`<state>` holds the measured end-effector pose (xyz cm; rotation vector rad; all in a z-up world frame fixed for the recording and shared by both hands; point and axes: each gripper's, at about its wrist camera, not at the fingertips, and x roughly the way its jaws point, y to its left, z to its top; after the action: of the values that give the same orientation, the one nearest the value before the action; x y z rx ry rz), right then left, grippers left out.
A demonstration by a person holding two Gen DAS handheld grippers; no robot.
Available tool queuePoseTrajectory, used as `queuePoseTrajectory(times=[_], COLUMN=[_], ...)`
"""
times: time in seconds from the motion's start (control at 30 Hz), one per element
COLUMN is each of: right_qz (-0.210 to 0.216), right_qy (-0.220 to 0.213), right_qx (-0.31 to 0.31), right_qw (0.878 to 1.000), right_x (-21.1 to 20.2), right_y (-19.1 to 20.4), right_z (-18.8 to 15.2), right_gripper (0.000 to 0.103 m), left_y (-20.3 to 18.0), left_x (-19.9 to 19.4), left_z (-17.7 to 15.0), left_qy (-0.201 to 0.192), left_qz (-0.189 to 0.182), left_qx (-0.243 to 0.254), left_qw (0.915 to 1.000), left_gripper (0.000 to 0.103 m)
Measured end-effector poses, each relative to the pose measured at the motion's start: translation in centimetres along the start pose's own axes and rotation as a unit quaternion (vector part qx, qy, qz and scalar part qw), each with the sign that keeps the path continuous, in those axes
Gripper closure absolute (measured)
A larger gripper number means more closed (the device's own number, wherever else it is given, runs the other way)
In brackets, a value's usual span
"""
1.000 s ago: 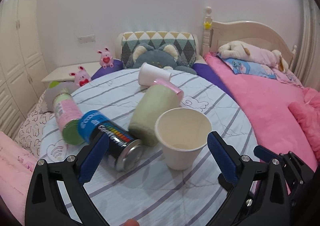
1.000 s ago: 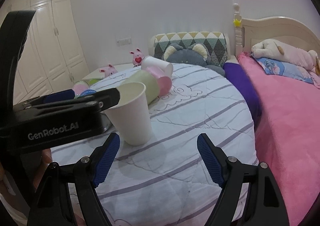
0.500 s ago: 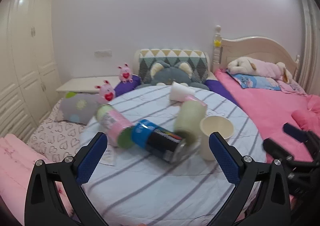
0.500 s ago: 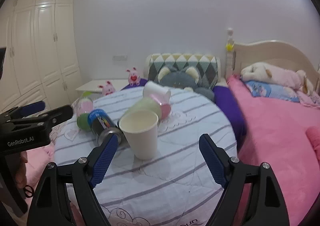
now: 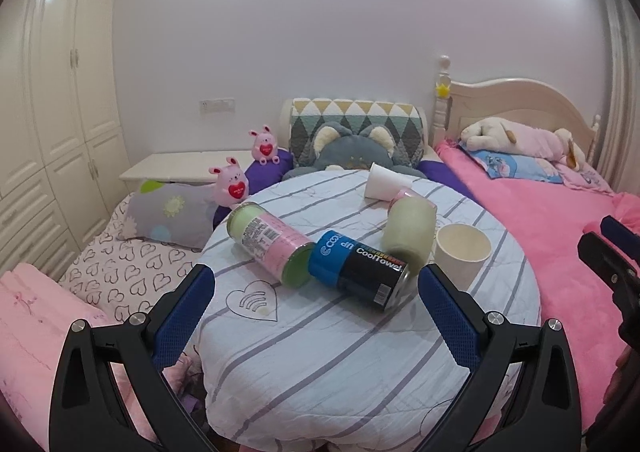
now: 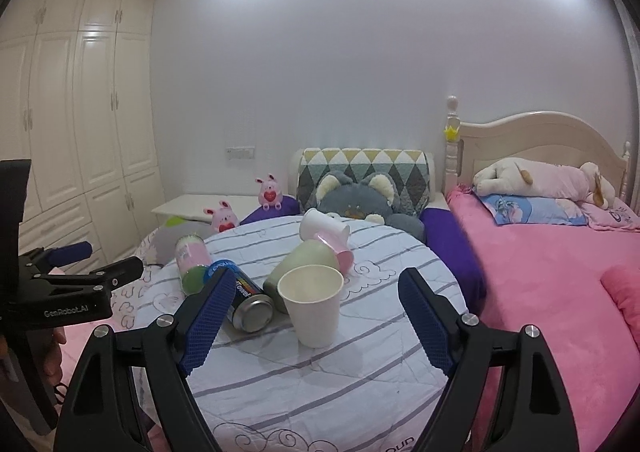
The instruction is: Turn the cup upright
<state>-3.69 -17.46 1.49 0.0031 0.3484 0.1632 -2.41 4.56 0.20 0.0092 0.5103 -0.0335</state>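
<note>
**Cup upright, grippers clear**

Left gripper (image 5: 314, 308) and right gripper (image 6: 316, 316) both spread, empty, short of the table (image 6: 360, 384). Cup (image 6: 311, 306) stands mouth-up beside a can (image 6: 244, 304). Flip apparently done; next, just withdraw.

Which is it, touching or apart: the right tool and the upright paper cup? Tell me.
Apart. In the right wrist view the right tool is open, and striped tablecloth shows between each finger and the upright paper cup.
</note>
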Motion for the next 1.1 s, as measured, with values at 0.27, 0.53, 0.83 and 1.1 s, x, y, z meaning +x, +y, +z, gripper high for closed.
queuePoseTrajectory(times=[0.27, 0.53, 0.83, 1.1], right_qz=[-0.012, -0.02, -0.019, -0.02], right_qy=[0.001, 0.0, 0.003, 0.005], right_qx=[-0.021, -0.045, -0.036, -0.026], right_qw=[1.0, 0.999, 0.999, 0.999], right_x=[-0.2, -0.3, -0.1, -0.2], right_y=[1.6, 2.6, 2.0, 1.5], right_z=[0.1, 0.2, 0.1, -0.1], right_gripper=[0.018, 0.018, 0.018, 0.018], left_y=[0.4, 0.1, -0.7, -1.3], left_x=[-0.3, -0.6, -0.5, -0.2], left_z=[0.0, 0.3, 0.3, 0.4], left_qy=[-0.005, -0.011, -0.011, -0.007], left_qz=[-0.013, -0.017, -0.009, -0.004], left_qx=[-0.001, -0.004, 0.007, 0.016], left_qw=[0.9999, 0.9998, 0.9999, 0.9998], left_gripper=[0.0, 0.0, 0.0, 0.0])
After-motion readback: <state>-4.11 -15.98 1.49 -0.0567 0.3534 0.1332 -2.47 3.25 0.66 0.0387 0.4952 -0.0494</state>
